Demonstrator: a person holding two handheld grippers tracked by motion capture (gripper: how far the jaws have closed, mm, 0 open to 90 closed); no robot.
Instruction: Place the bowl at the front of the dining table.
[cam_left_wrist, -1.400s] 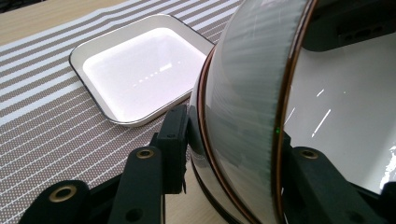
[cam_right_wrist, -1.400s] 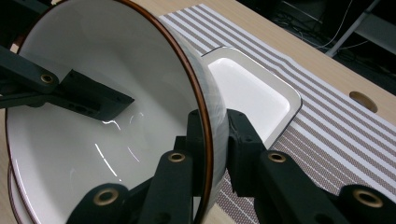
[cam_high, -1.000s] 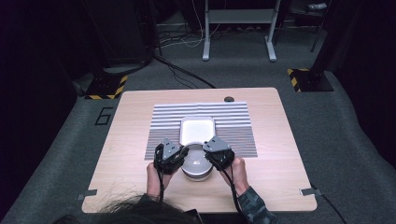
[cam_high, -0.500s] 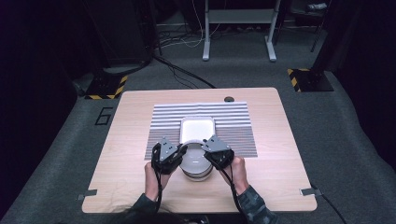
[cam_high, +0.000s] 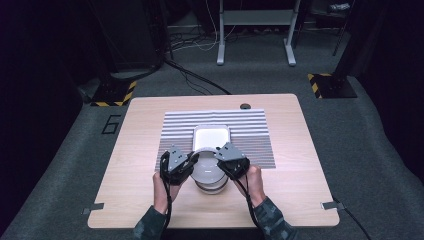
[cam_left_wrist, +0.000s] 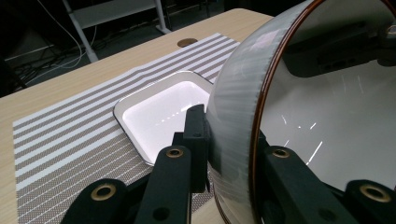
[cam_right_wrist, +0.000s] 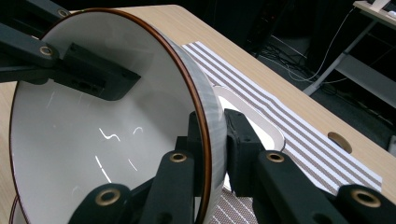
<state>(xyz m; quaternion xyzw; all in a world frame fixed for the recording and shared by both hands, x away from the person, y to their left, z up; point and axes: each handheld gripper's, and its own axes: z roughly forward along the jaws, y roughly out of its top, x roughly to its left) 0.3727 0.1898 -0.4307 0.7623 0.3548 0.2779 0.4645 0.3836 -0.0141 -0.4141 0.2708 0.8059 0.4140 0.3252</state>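
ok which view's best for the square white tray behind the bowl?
High view: the square white tray shows whole on the striped mat, just beyond the bowl. The left gripper view shows most of it past the bowl's wall; the right gripper view shows just a rim strip.

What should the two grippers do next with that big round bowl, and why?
Probably carry the bowl a little forward and lower it onto the striped mat, near the square white dish. The left gripper and right gripper each pinch an opposite side of its rim, and it sits at the mat's near edge, so a short, level move looks safest.
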